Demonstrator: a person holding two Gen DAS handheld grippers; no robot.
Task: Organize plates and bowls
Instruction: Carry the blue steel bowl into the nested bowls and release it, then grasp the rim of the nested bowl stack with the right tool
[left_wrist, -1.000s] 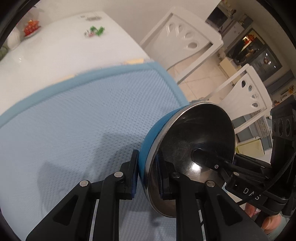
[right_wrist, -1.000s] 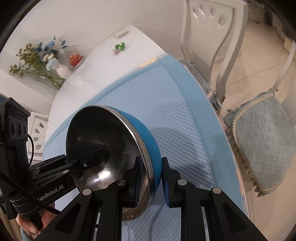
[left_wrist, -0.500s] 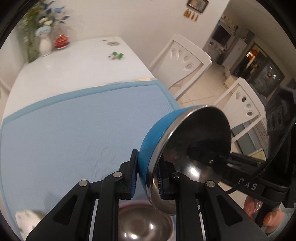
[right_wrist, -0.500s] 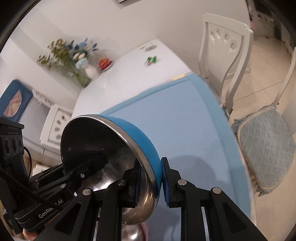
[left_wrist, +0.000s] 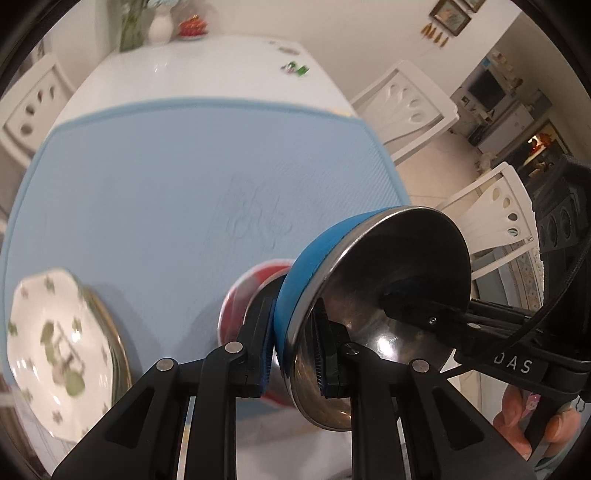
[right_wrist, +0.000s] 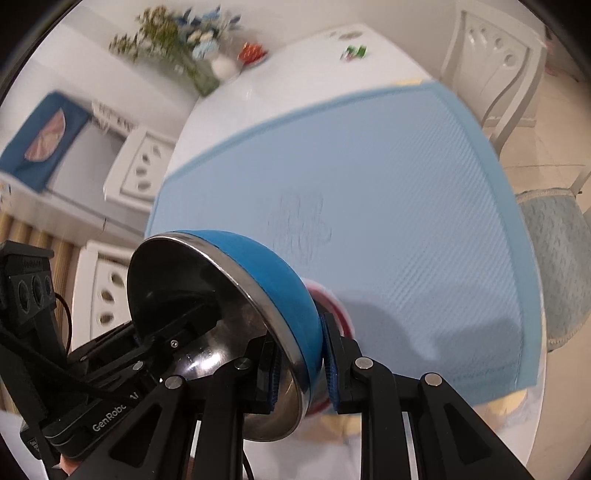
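I hold one round bowl, blue outside and shiny steel inside (left_wrist: 369, 295), with both grippers at once. My left gripper (left_wrist: 293, 350) has its fingers shut tight on the bowl's rim, one finger on the blue side and one on the steel side. My right gripper (right_wrist: 299, 373) pinches the rim across from it the same way, fingers nearly closed with only the thin bowl wall between them. The bowl is tipped up on its edge and hangs in the air, not touching anything but my fingers.

Under the blue bowl sits a round bowl with a red outside and a steel inside (left_wrist: 255, 295). It rests near the front edge of the big light blue mat (left_wrist: 184, 184) on the white bench (left_wrist: 207, 62). The blue bowl is right above the red bowl, so I think I am about to nest one into the other. That step is not done yet.

To the left of the red bowl lies a white plate with green flower prints (left_wrist: 59, 350). There seems to be a gold rim of another plate under it, but it is blurry and I cannot be sure.

So I think the sorting is partly done. The bowl still has to go down, level, into the red one.
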